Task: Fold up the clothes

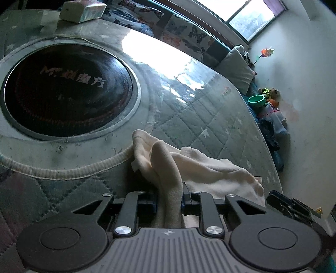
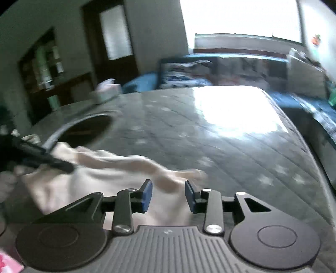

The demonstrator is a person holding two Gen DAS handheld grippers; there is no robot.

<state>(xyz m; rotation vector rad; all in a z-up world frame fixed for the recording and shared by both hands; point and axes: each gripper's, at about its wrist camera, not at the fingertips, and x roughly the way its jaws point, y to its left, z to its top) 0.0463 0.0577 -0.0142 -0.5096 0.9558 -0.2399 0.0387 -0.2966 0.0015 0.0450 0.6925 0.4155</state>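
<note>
A cream-white garment (image 1: 210, 168) lies crumpled on the quilted grey-green table cover (image 1: 199, 117). My left gripper (image 1: 169, 199) is shut on a bunched fold of the garment, which rises between its fingers. In the right wrist view the same garment (image 2: 109, 174) lies in front of and under my right gripper (image 2: 168, 195). The right gripper's jaws stand apart over the cloth, with no grip on it. The left gripper (image 2: 63, 166) shows as a black blurred shape at the garment's left end. The right gripper (image 1: 289, 204) shows at the right edge of the left wrist view.
A round black heater plate (image 1: 67, 90) with a metal rim is set into the table at left. A tissue box (image 1: 84, 10) stands at the far edge. A sofa with butterfly cushions (image 1: 189, 35) and a green bowl (image 1: 257, 100) lie beyond the table by the wall.
</note>
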